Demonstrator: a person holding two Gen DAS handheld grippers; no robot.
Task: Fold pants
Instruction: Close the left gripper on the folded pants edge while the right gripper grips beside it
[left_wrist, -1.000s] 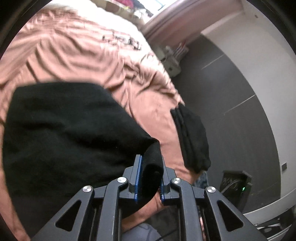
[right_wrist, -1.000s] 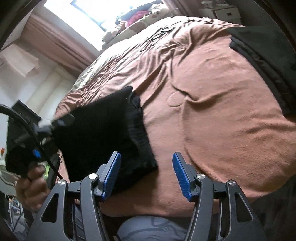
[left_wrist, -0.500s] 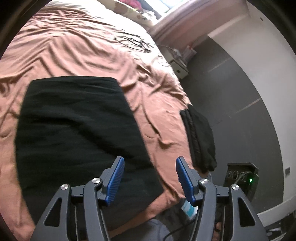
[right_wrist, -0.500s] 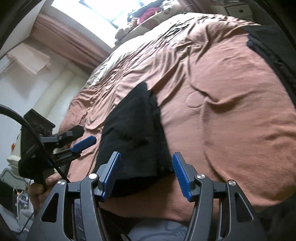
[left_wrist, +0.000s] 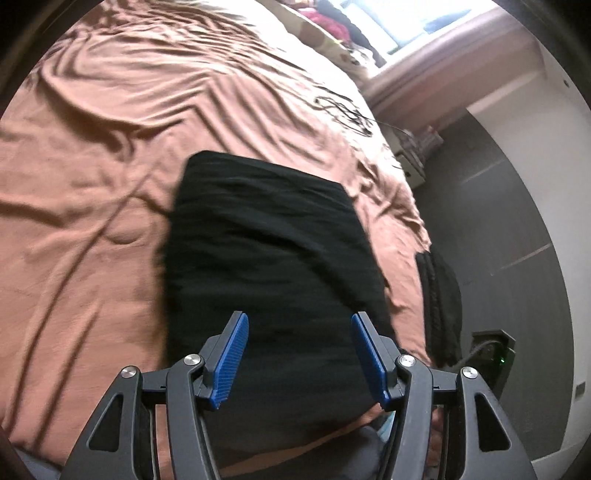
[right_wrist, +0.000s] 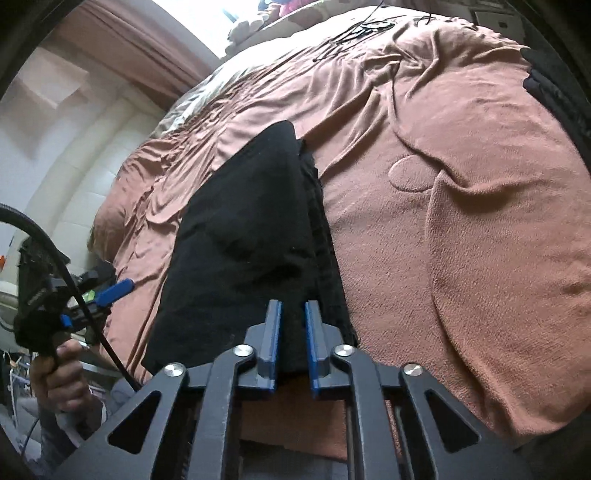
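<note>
Two grippers are shown over a bed covered by a brown sheet (left_wrist: 92, 192). The folded black pants (left_wrist: 266, 258) lie flat near its front edge. The left gripper (left_wrist: 299, 354) is held wide above them; the right gripper (right_wrist: 293, 332) is narrowed onto their near edge. A second dark folded garment (left_wrist: 441, 295) lies well apart at the bed's side.

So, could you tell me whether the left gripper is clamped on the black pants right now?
No, the left gripper has its blue pads wide apart, hovering over the folded black pants lying on the brown bedspread.
</note>
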